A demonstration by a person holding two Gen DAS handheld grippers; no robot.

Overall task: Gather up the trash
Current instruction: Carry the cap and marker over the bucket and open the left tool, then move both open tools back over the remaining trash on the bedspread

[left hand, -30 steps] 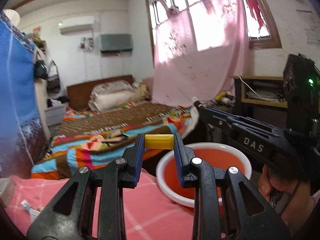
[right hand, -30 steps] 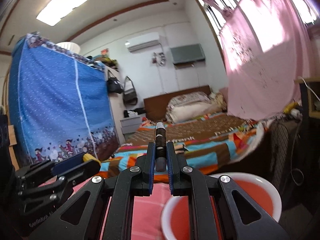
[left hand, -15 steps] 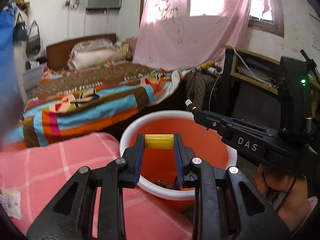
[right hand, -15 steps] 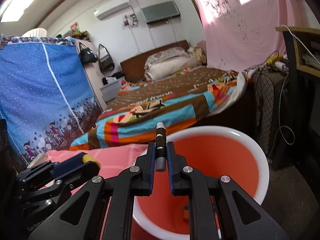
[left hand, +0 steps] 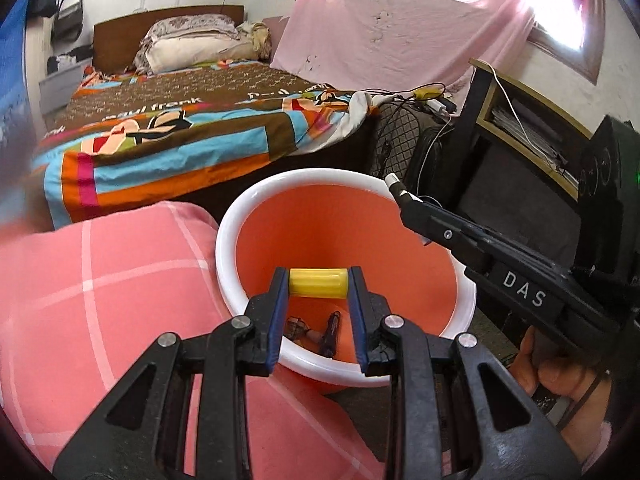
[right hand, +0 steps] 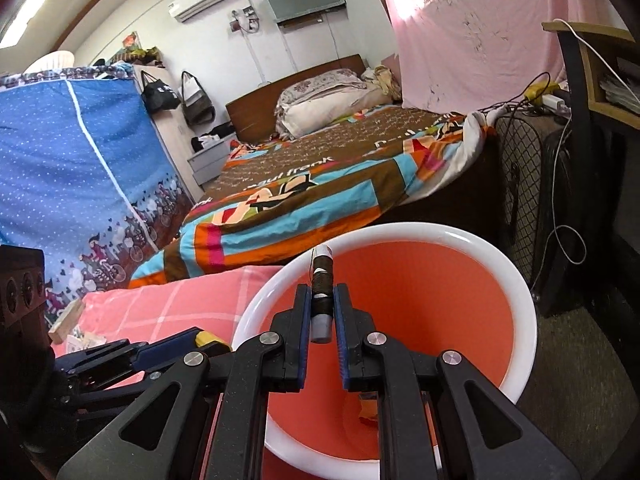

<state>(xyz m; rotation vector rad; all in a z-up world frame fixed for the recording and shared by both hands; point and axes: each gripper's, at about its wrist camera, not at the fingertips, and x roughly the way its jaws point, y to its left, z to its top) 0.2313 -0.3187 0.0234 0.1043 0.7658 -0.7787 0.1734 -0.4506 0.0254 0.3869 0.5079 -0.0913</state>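
While both grippers are poised over the orange bin (left hand: 400,248), the collecting is judged to be partway through, with two pieces about to be dropped and none released yet. A short yellow cylinder (left hand: 318,283) is clamped crosswise between the blue pads of the left gripper (left hand: 319,285), whose jaws are parted only as far as the cylinder's length demands. It is held above the near part of the bin's mouth, inside the white rim. A slim spool wound with dark thread (right hand: 321,300) is pinched lengthwise in the right gripper (right hand: 322,308), whose jaws are drawn almost fully together on it; its pale tip points out over the bin's mouth, near the far rim.

At the bottom of the bin, a dark pen-like item (left hand: 331,330) and a small brownish scrap (left hand: 295,326) are seen from the left wrist view, so some trash is judged to have been gathered already. What exactly those items are cannot be told.

Beside the bin, a pink checked cloth (left hand: 100,300) covers the surface next to it. Near the far left edge of that cloth, a small wooden block (right hand: 66,322) and some printed wrappers (right hand: 82,340) are seen in the right wrist view, and these are judged to be left for collection. What remains, then, is the letting go of both held pieces into the bin and a return to the cloth for whatever is still there.
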